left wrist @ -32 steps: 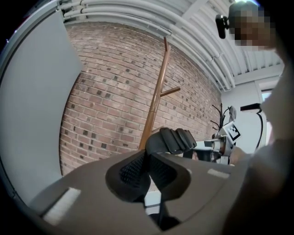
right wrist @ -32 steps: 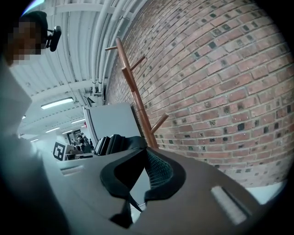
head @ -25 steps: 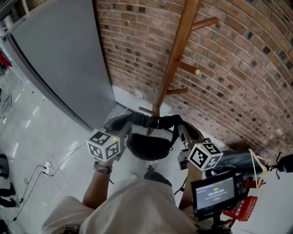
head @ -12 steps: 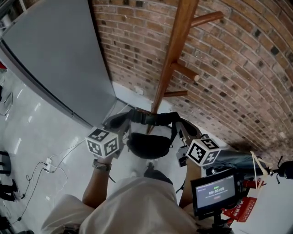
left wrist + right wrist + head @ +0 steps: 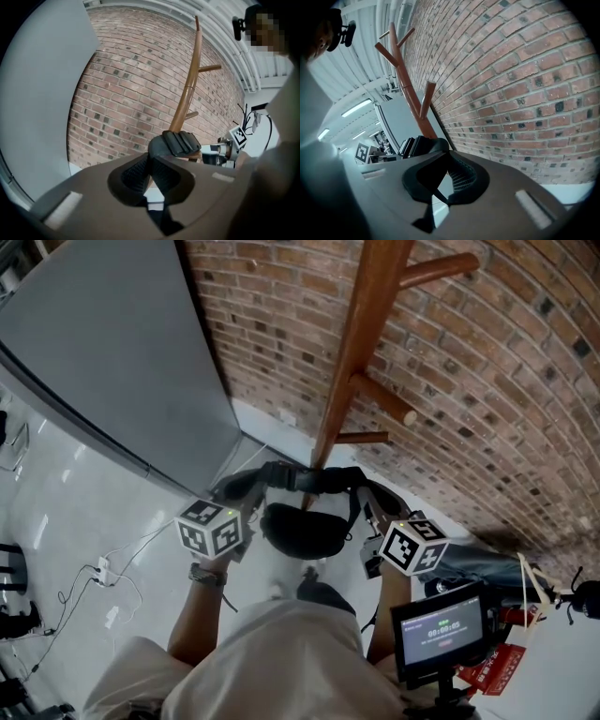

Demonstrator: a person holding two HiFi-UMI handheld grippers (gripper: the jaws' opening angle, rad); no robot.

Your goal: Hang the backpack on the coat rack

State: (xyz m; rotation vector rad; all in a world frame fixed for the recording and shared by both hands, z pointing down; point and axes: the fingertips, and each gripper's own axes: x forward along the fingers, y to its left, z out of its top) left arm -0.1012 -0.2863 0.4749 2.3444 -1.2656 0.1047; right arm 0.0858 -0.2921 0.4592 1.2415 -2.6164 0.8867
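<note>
Backpack (image 5: 300, 531) hangs low beside the coat rack (image 5: 354, 352), its strap (image 5: 180, 143) pinched by left gripper (image 5: 151, 169) and right gripper (image 5: 449, 180). The thin pinch could slip on the lift, or the strap could miss the peg (image 5: 384, 401).

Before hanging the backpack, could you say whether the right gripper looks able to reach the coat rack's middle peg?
Likely yes: open air separates the right gripper, shut on the backpack strap, from that peg.

The floor (image 5: 56, 521) is white and shiny. On it, at the left, lies a small white adapter (image 5: 101, 569) with thin cables (image 5: 141, 542). A grey panel (image 5: 103, 362) stands on it. The wooden coat rack (image 5: 349, 371) comes down to it, but its foot is hidden.
</note>
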